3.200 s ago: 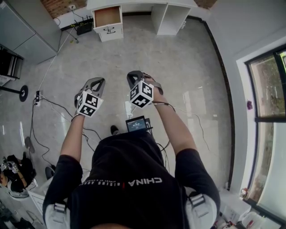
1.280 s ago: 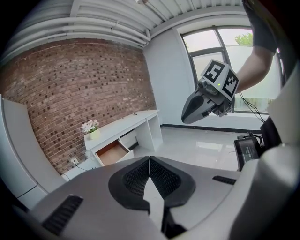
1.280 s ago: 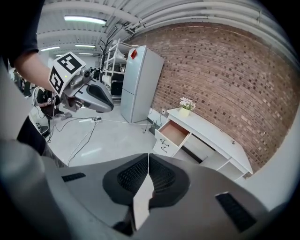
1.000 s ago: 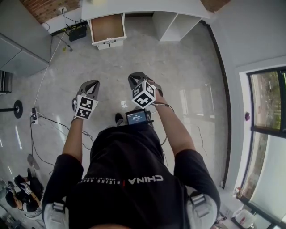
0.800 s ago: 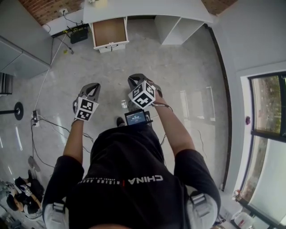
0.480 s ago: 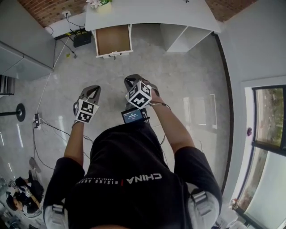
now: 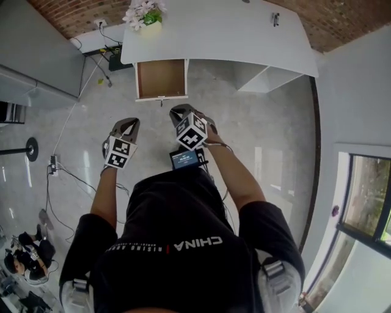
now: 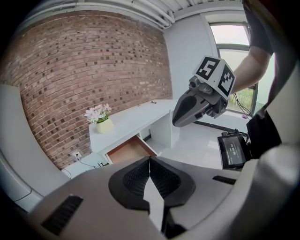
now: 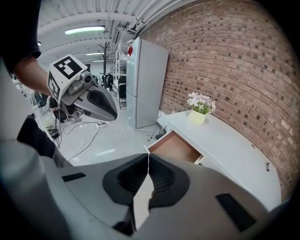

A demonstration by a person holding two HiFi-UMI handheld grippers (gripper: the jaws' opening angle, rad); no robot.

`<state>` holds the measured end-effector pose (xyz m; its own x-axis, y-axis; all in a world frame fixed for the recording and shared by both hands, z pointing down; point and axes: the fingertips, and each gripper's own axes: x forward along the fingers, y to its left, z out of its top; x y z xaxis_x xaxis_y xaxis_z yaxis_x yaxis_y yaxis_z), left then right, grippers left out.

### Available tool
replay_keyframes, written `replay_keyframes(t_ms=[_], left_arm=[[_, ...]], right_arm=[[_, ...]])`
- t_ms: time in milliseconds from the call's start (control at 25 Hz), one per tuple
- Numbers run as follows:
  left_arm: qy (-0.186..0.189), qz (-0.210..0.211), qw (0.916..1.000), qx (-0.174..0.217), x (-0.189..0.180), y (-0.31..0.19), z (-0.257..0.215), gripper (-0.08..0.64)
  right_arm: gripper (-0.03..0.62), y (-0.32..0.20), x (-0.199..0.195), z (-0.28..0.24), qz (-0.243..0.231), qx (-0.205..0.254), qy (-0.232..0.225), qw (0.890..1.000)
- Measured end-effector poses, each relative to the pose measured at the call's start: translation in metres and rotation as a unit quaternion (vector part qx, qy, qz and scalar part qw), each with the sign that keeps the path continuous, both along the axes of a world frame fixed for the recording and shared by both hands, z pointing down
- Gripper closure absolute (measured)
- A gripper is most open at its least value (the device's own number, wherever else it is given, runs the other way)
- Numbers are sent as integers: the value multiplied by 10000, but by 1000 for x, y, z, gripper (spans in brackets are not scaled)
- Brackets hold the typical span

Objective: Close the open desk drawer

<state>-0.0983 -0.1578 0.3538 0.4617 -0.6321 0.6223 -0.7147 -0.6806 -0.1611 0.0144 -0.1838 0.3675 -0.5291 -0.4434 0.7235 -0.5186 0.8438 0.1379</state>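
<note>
Facing pulled-out drawer (image 7: 162,78) front, bare floor (image 7: 149,110) between, left gripper (image 7: 127,124) and right gripper (image 7: 180,113) closed, empty.

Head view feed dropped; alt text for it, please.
An open, empty drawer juts from a white desk, just ahead of a person holding the left gripper and right gripper shut, not touching it. Flowers stand on the desk.

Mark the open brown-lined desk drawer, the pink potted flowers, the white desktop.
Open brown-lined desk drawer (image 7: 161,78): head view, its bare bottom.
Pink potted flowers (image 7: 142,12): head view, the blossoms.
White desktop (image 7: 226,32): head view, bare middle.
</note>
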Motion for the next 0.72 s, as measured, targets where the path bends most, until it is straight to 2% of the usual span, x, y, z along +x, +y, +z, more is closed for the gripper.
replay_keyframes(t_ms=[200,440,720], left_arm=[[209,-355,9990,-156,1,-30,7,548],[147,-264,9992,-250,-15,-51,14,548],[93,210,9995,-218,-21,-69,10,548]], right_arm=[[577,-41,5,7,55,-88,-94,9999],[577,-58,-10,9,130,-173,-145,9997],[577,-71,-24,0,510,-123,-204,9984]])
